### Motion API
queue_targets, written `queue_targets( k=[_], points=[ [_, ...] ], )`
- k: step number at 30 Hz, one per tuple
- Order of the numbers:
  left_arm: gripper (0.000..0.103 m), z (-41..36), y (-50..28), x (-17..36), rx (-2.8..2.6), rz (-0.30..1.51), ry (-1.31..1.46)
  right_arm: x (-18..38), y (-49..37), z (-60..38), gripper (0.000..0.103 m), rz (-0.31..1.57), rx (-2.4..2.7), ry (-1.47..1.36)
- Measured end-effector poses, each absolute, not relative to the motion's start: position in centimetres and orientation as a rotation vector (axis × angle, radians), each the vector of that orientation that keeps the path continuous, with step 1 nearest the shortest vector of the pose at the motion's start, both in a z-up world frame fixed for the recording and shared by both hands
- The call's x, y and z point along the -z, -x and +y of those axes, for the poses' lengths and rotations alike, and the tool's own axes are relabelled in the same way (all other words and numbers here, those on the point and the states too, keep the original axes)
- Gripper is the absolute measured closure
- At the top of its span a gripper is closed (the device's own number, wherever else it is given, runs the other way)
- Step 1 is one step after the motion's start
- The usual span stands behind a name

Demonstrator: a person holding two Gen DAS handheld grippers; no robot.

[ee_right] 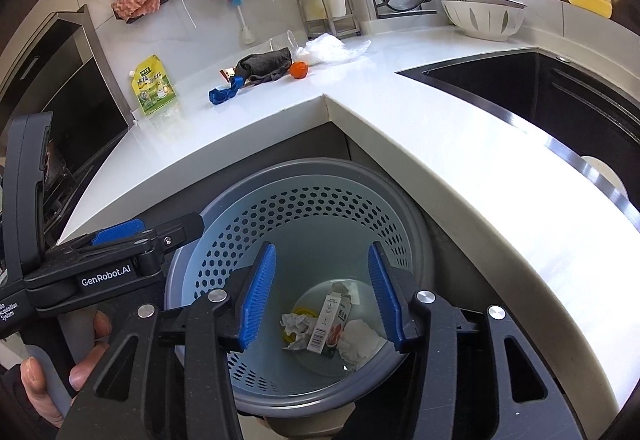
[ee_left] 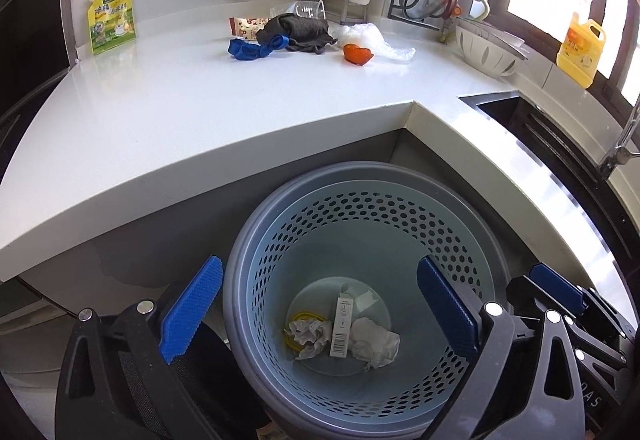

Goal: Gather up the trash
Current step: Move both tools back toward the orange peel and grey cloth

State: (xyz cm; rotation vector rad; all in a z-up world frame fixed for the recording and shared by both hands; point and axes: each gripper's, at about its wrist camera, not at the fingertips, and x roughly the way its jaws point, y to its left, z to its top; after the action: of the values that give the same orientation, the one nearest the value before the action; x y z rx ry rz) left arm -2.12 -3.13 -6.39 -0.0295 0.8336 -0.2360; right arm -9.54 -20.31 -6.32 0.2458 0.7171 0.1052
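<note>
Below, the grey perforated bin (ee_left: pixel 360 280) stood on the floor in the inner corner of the white tabletop (ee_left: pixel 200 111), and both tongs hung above its mouth. The left tongs (ee_left: pixel 320 316) were spread very wide, one blue pad outside the bin's rim and the other over its far wall, with nothing between them and nothing touched. The right tongs (ee_right: pixel 322 300) stood about half open over the bin's middle, also empty; their pads pressed on nothing.

At the bottom of the bin lay the collected trash: a small carton (ee_right: pixel 326 324) with a barcode, a crumpled paper (ee_right: pixel 295 324) on one side of it, a white tissue (ee_right: pixel 362 342) on the other, and something yellow (ee_left: pixel 294 320) mostly hidden under the paper.

More trash lay on the tabletop, well beyond the bin, towards the back wall: a blue scrap (ee_left: pixel 256 48), a dark cloth (ee_left: pixel 296 31), an orange piece (ee_left: pixel 357 53), a clear plastic bag (ee_left: pixel 372 37), a snack wrapper (ee_left: pixel 245 27) partly covered by the cloth, and a clear cup (ee_left: pixel 310 9) tipped behind it. A yellow-green pouch (ee_left: pixel 112 17) stood farther off from the bin, against the wall.

In the right wrist view, the left tongs' body crossed over the bin's rim, and a hand (ee_right: pixel 60 368) gripping its handle was cut off at the frame's edge.
</note>
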Motion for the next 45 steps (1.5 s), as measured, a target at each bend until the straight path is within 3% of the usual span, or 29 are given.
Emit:
queue_targets(
  k=[12, 23, 34, 45],
  points=[
    [0.006, -0.7, 0.9, 1.9, 0.183, 0.675, 0.066, 2.9, 7.0, -20.5, 0.049, 0.617, -0.115, -0.215],
    [0.006, 2.3, -6.7, -1.6, 0.090, 0.612, 0.073, -0.7, -1.3, -20.0, 0.043, 0.562, -0.123, -0.155],
    [0.006, 3.3, -15.9, -0.2, -0.008, 0.653, 0.020, -0.5, -12.3, -18.1, 0.043, 0.636, -0.154, -0.122],
    [0.006, 4.0, -20.0, 1.2, 0.010, 0.736, 0.066, 1.7, -19.1, -16.6, 0.043, 0.741, -0.140, -0.093]
  ],
)
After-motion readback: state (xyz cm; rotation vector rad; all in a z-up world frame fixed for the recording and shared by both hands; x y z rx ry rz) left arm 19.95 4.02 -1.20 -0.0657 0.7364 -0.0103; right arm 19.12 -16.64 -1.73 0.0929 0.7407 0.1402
